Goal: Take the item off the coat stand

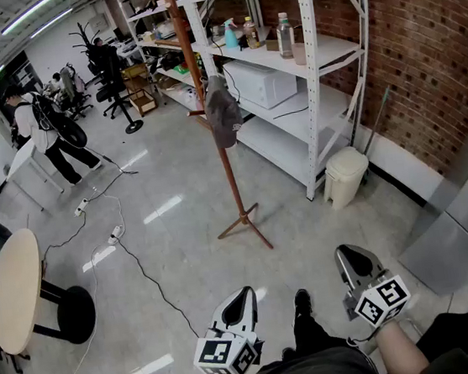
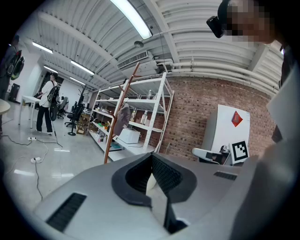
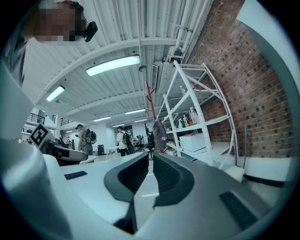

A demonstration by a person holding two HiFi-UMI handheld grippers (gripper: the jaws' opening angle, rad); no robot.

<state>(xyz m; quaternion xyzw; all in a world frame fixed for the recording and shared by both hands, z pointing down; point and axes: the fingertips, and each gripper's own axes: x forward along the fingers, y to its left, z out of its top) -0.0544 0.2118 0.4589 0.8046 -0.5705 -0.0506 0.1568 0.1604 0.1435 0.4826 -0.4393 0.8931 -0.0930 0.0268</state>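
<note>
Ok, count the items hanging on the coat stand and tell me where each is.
1: a grey cap hangs on a peg partway up the coat stand, beside the white shelving. The head view cuts off the stand's top, so more may be hidden.

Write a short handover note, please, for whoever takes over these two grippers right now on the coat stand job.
Left gripper: shut, empty, held low in front of the person.
Right gripper: shut, empty, level beside it.
Things: the grey cap hangs on a peg of the wooden coat stand, which stands on the floor ahead, well away from both grippers, in front of the white shelving.
Done: nothing yet; the cap is untouched.
Left: walk up, open one gripper, grip the cap and lift it off the peg.
</note>
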